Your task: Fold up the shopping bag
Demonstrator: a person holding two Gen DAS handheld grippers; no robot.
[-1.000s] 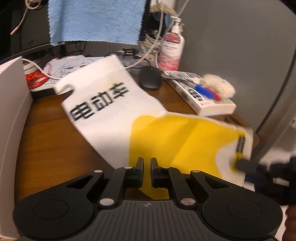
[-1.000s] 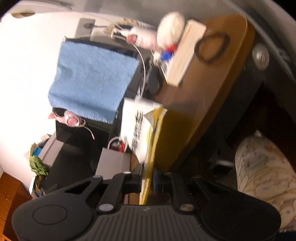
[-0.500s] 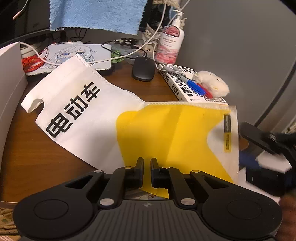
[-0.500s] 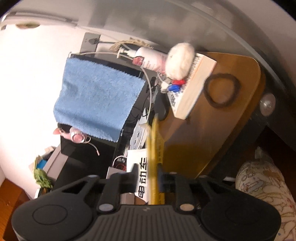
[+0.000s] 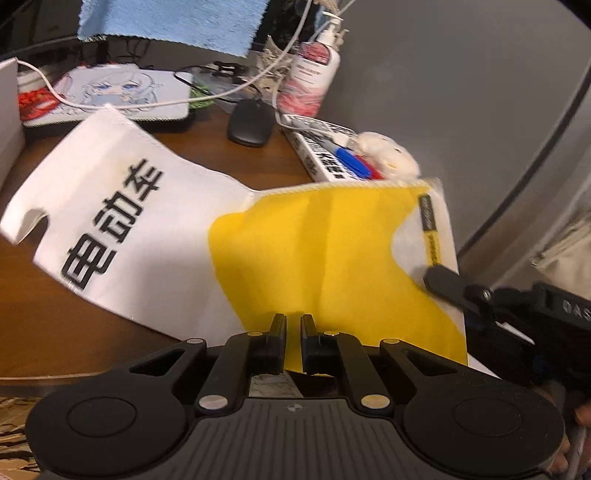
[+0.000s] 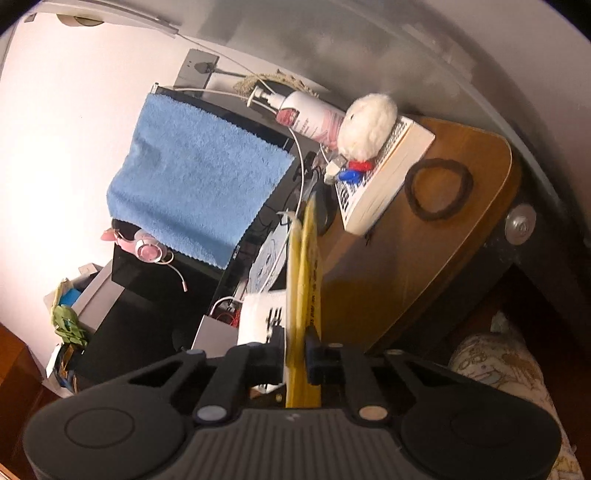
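Note:
The shopping bag [image 5: 155,221] is white with black characters and a large yellow panel, lying across the wooden desk [image 5: 44,332] with its yellow end lifted. My left gripper [image 5: 293,325] is shut on the bag's near yellow edge. In the left wrist view the right gripper [image 5: 443,282] comes in from the right and pinches the bag's right edge beside the yellow strap. The right wrist view sees the bag [image 6: 306,258] edge-on, and my right gripper [image 6: 297,343] is shut on that yellow fabric.
A book [image 5: 325,147] with pens and a white plush [image 5: 388,155] lies behind the bag. A black mouse [image 5: 251,123], a pump bottle [image 5: 314,74], cables and a printed mousepad [image 5: 118,92] fill the back. A blue towel [image 5: 166,18] hangs above. A hair tie [image 6: 437,188] lies on the desk corner.
Both grippers kept their hold while the bag's yellow end rose and swung left over the desk. The right gripper came closer into the left view, and the bag's white end slid nearer.

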